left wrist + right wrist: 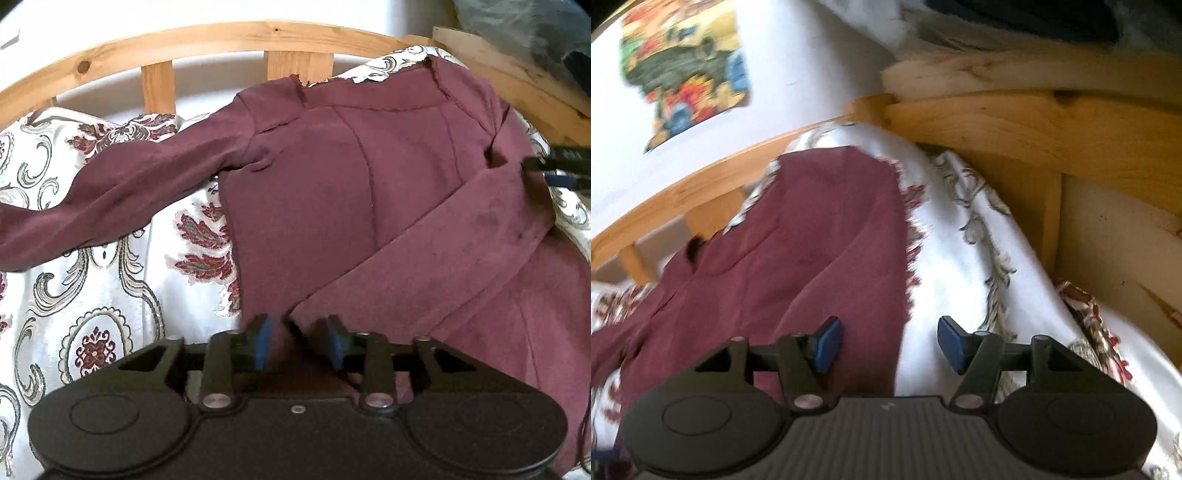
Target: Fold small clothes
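- No text, label, brand, number or sign can be read in either view.
- The colourful picture [690, 66] on the white wall, above the wooden bed rail [701, 184], is too blurred to show any lettering.
- A small pale mark [886, 406] sits on the ribbed grey body of the right device, at the middle of its front edge; it is too small to tell whether it is a logo.
- The patterned bedspread [92, 295] below the wooden bed rail carries only scrolls and floral ornaments, no letters.
- The maroon garment [351, 203] shows no tag or print.
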Action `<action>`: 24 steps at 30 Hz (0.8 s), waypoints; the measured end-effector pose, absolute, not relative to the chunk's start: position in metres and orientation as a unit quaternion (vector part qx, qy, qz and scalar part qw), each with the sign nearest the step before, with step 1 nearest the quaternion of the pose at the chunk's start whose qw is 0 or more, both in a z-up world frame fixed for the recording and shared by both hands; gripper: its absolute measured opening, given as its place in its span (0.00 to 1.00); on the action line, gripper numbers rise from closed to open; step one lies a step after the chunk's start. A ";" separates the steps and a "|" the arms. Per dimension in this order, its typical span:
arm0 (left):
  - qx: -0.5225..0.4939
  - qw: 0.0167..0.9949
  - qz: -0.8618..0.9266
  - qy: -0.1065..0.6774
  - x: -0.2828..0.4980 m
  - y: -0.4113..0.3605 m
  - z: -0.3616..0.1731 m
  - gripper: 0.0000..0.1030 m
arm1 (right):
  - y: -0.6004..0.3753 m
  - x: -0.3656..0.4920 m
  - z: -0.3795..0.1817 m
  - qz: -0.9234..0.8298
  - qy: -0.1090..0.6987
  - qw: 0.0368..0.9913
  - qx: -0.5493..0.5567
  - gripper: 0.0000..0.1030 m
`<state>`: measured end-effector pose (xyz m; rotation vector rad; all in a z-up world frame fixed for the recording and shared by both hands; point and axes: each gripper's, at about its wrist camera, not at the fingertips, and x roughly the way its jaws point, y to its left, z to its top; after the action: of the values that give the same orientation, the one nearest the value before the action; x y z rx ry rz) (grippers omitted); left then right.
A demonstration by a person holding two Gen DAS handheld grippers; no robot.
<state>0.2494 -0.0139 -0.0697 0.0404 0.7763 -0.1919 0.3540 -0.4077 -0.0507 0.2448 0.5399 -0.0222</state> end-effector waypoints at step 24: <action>0.031 0.927 -0.041 0.372 0.227 -0.017 -0.061 0.89 | -0.372 0.307 -0.075 -0.082 0.288 0.954 0.014 0.74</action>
<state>0.2268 -0.0170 -0.0610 0.0632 0.7627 -0.0830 0.3072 -0.3720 -0.0750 0.0283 0.5853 -0.1674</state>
